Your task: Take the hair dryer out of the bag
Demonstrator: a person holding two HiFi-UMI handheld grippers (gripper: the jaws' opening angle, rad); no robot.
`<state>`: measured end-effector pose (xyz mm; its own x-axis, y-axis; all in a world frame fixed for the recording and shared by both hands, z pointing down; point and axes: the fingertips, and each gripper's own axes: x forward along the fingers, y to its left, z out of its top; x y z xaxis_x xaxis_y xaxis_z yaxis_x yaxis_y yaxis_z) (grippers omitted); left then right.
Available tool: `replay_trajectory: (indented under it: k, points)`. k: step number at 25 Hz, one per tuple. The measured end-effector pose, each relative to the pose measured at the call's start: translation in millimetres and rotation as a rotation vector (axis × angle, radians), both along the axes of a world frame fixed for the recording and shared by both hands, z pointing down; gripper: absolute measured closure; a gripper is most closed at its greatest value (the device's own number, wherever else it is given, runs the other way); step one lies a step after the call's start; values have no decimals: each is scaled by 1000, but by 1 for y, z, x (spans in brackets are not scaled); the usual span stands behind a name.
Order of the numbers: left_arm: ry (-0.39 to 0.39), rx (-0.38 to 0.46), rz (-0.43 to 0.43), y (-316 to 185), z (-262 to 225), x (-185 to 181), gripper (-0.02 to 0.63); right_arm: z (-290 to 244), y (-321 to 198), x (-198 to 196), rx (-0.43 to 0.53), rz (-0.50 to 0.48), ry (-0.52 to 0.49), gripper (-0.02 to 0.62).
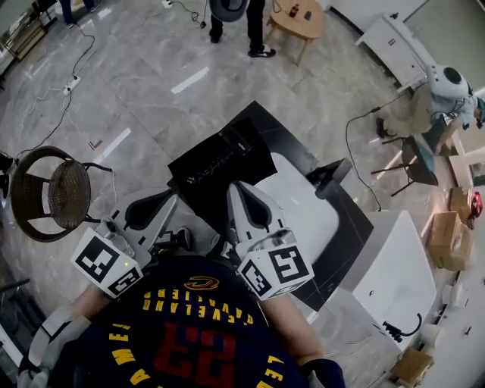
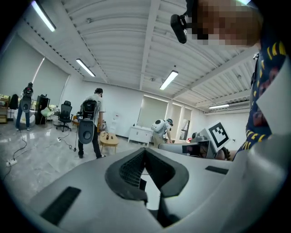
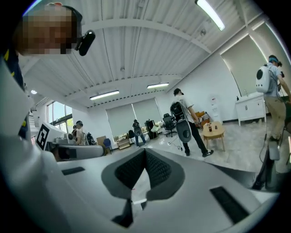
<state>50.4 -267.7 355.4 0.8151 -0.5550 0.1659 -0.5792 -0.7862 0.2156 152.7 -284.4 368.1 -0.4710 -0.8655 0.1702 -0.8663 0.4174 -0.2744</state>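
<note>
A black bag (image 1: 220, 170) lies flat on the dark table (image 1: 345, 227) in the head view, with a white sheet-like patch (image 1: 303, 208) beside it on the right. A dark object (image 1: 333, 176) sticks out at that patch's far right end; what it is I cannot tell. No hair dryer is plain to see. My left gripper (image 1: 170, 197) and right gripper (image 1: 236, 187) are held high, close to my chest, above the bag's near edge. Both point outward nearly level. The left gripper (image 2: 145, 150) is shut and holds nothing, and so is the right gripper (image 3: 145, 150).
A wicker chair (image 1: 49, 193) stands at the left. A white cabinet (image 1: 394, 276) adjoins the table on the right, with cardboard boxes (image 1: 451, 235) beyond. A person (image 1: 242, 23) stands far off by a small wooden table (image 1: 299, 19); another person (image 1: 424, 106) bends at the right. Cables run across the floor.
</note>
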Motion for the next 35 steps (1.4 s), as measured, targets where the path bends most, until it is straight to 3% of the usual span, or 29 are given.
replay_trajectory:
  k: [4, 18, 35]
  points:
    - [36, 6, 11, 0, -11, 14, 603, -18, 5, -3, 52, 5, 21, 586]
    - [26, -36, 37, 3, 6, 17, 601, -6, 13, -22, 57, -31, 121, 586]
    - [2, -65, 44, 2, 18, 18, 601, -2, 13, -25, 53, -43, 113, 586]
